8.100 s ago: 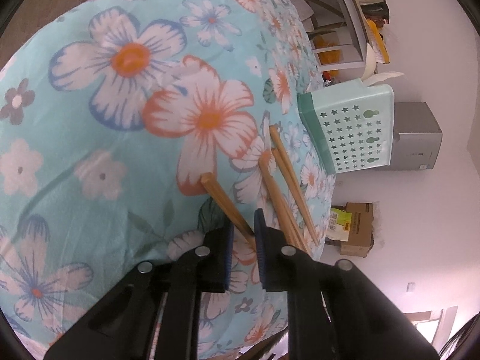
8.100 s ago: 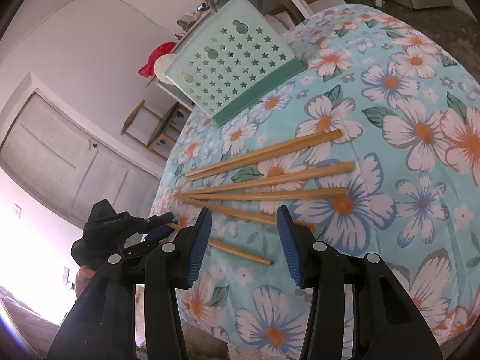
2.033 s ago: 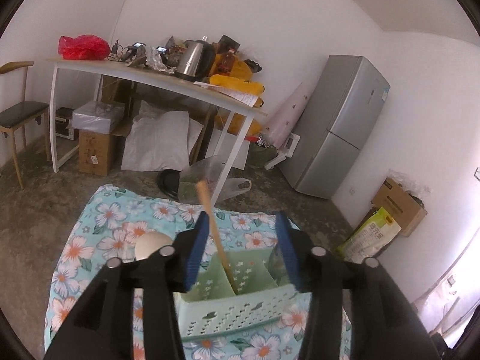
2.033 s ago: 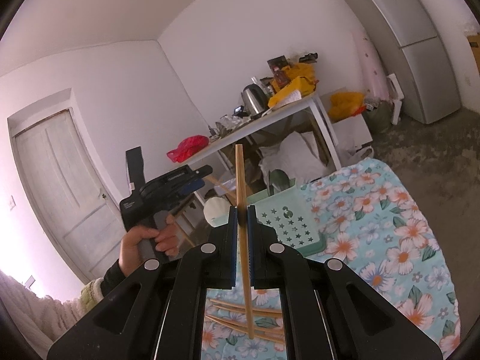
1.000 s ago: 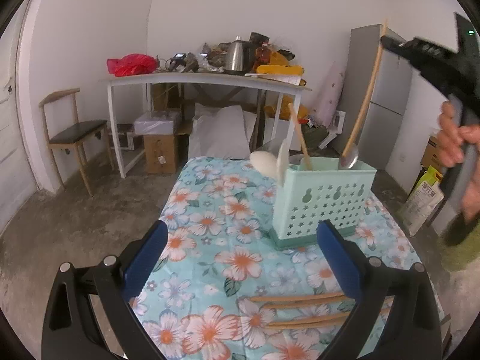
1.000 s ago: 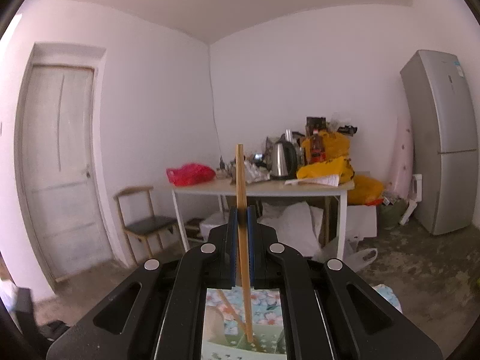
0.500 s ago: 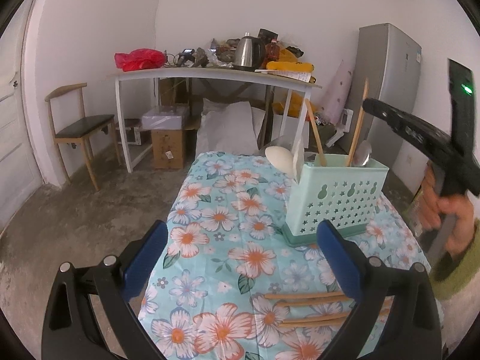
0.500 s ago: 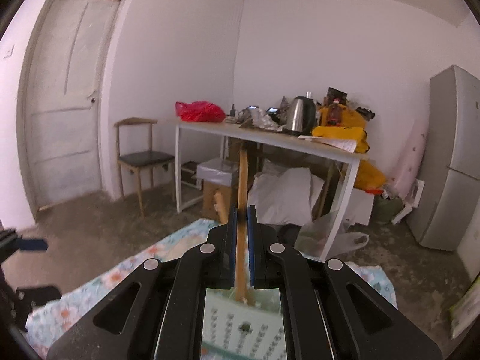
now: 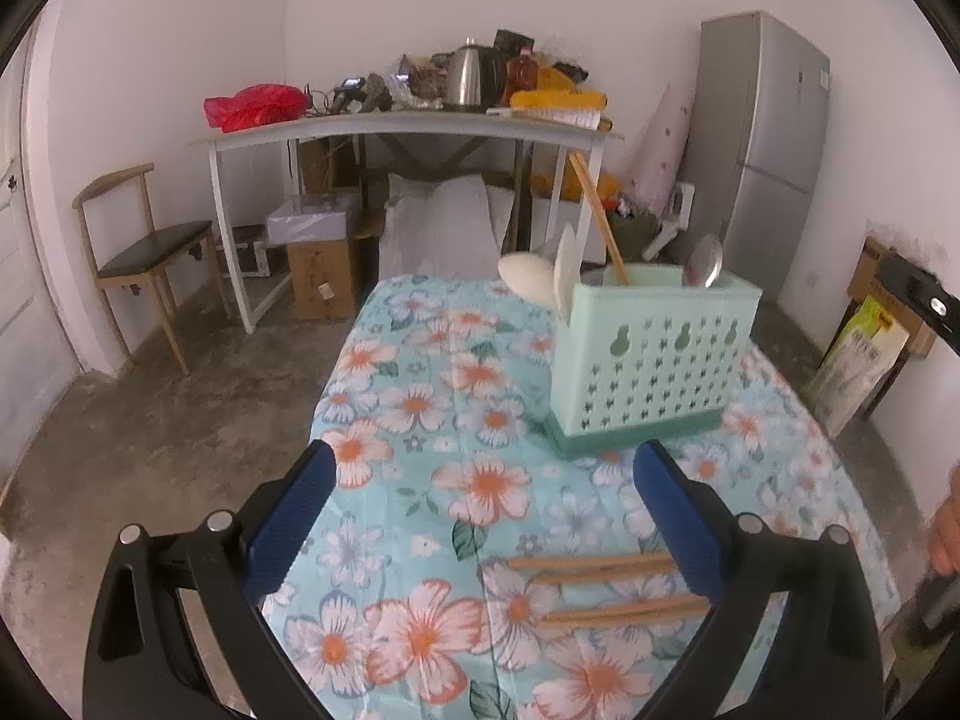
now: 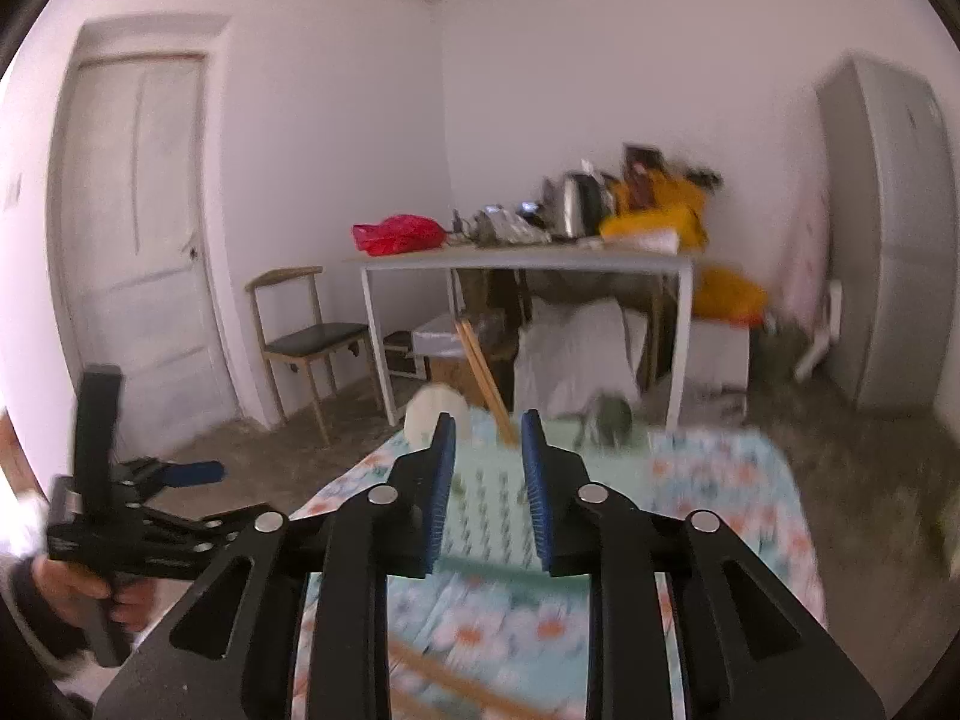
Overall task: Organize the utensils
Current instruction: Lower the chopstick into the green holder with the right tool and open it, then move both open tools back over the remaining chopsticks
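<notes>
A mint green perforated utensil caddy point(image 9: 651, 360) stands on the flowered tablecloth point(image 9: 420, 396). It holds leaning wooden chopsticks point(image 9: 594, 216), a metal spoon point(image 9: 705, 261) and a white ladle point(image 9: 531, 276). Several more chopsticks point(image 9: 600, 564) lie flat on the cloth in front of the caddy. My left gripper point(image 9: 485, 468) hangs wide open over the cloth, with nothing between its fingers. My right gripper point(image 10: 487, 426) faces the caddy point(image 10: 498, 480); its jaws are opening and nothing is between them. The chopsticks point(image 10: 480, 372) in the caddy lean just beyond its tips.
A white desk point(image 9: 408, 126) with a kettle and clutter stands behind the table, with a wooden chair point(image 9: 144, 252) to its left and a grey fridge point(image 9: 762, 150) to its right. A hand point(image 10: 78, 594) holds the other gripper at the left edge of the right wrist view. The floor is bare concrete.
The right gripper held a chopstick upright above the caddy; it has let go, its jaws have parted, and it has dropped lower and pulled back. The left gripper has hardly moved.
</notes>
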Motion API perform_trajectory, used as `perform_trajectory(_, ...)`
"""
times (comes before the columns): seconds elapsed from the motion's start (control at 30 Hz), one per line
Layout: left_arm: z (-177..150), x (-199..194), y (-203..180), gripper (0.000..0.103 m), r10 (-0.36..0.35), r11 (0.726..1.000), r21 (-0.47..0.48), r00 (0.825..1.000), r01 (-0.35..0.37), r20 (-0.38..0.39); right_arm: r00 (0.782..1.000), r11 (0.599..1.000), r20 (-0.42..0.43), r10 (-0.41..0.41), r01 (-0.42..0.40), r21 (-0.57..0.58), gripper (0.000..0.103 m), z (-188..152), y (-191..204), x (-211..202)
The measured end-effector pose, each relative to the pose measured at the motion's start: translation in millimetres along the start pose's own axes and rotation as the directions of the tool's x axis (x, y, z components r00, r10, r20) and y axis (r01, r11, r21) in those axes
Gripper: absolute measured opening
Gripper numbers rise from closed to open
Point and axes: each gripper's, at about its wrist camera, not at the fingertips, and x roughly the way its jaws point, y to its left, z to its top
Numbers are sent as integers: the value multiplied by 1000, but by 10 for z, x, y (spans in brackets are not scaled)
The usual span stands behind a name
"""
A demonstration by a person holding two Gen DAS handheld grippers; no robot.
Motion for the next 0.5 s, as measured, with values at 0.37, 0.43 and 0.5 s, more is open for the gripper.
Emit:
perform_trajectory(0.37, -374, 192, -181, 97, 94, 994, 72, 984, -84, -149, 914, 959, -406, -11, 125, 255, 45, -830, -165, 157)
perform_trajectory(0.43, -420, 212, -183, 97, 102, 993, 71, 980, -91, -169, 896, 959, -444, -15, 139, 248, 49, -904, -139, 179)
perform_trajectory(0.5, -469, 230, -173, 97, 105, 993, 63, 977, -95, -187, 883, 958, -468, -17, 149, 246, 52, -992, -149, 153)
